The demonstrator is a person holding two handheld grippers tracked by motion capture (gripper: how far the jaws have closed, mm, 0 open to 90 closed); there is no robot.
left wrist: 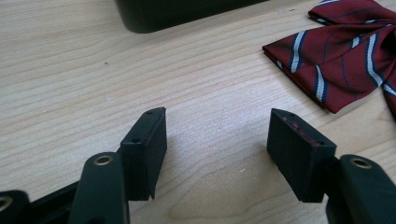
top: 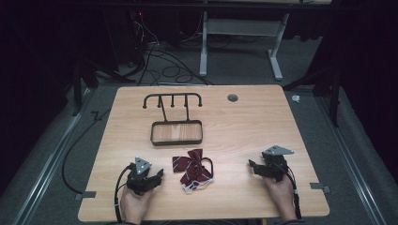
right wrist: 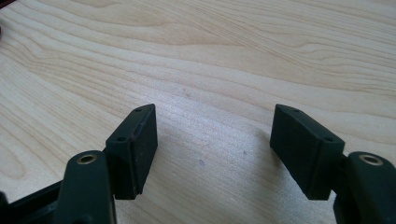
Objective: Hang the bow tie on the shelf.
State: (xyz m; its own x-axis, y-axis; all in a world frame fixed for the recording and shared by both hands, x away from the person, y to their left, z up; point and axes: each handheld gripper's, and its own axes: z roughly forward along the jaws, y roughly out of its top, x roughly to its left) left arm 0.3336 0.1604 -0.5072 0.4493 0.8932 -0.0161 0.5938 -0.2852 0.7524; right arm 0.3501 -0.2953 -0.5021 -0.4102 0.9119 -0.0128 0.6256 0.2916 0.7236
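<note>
Both grippers parked at the near edge, jaws apart, nothing held.

High view: the wooden table (top: 244, 122) carries a black wire rack (top: 174, 123) with a row of hooks and a rectangular base, set toward the far left of centre. A maroon striped bow tie (top: 193, 169) (with a white cord at its near side) lies near the front edge, between the left gripper (top: 158, 175) and the right gripper (top: 252, 165), touching neither.
Left gripper view: the left gripper (left wrist: 218, 135) has its jaws spread wide over bare wood; the bow tie (left wrist: 343, 53) lies ahead to the upper right, clear of the jaws, and the rack's dark base (left wrist: 177, 11) sits at the top.
Right gripper view: the right gripper (right wrist: 214, 130) stands equally wide open above bare table (right wrist: 224, 56).
</note>
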